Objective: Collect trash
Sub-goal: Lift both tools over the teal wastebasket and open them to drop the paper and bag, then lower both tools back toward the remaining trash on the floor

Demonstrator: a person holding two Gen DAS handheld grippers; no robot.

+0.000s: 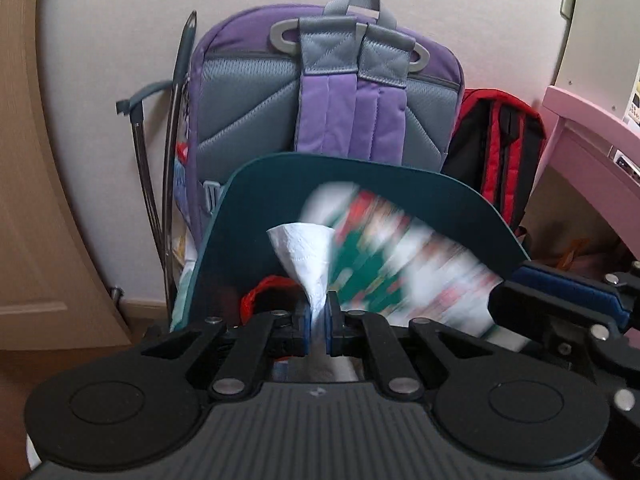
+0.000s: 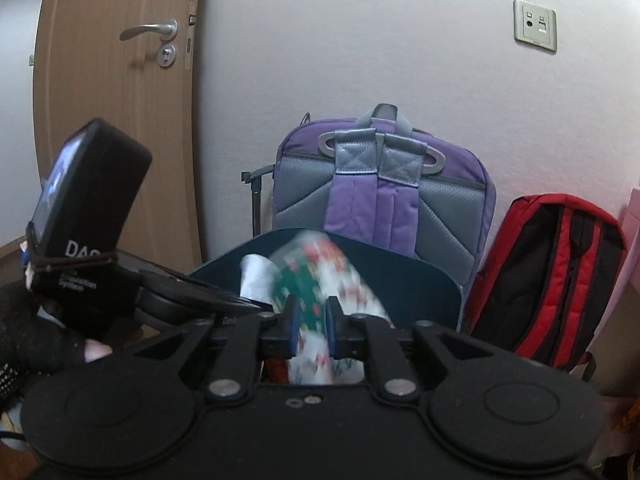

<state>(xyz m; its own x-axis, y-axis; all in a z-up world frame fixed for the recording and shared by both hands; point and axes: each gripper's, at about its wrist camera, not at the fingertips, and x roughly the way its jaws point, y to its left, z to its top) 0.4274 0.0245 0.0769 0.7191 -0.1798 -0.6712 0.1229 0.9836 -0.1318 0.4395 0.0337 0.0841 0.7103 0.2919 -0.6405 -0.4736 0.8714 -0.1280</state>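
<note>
My left gripper (image 1: 319,312) is shut on a white crumpled tissue (image 1: 306,254) and holds it over a dark teal bin (image 1: 248,216). A colourful green, red and white wrapper (image 1: 404,256) shows blurred with motion inside the bin's raised lid. In the right wrist view my right gripper (image 2: 312,320) has the same blurred wrapper (image 2: 320,280) between its fingers, which stand a little apart; whether they grip it I cannot tell. The tissue (image 2: 256,280) and the left gripper's body (image 2: 80,220) show at its left, over the bin (image 2: 420,292).
A purple and grey backpack (image 1: 332,92) leans on the wall behind the bin, with a red and black backpack (image 1: 496,140) to its right. A wooden door (image 2: 120,100) stands at the left. Pink furniture (image 1: 588,140) is at the right.
</note>
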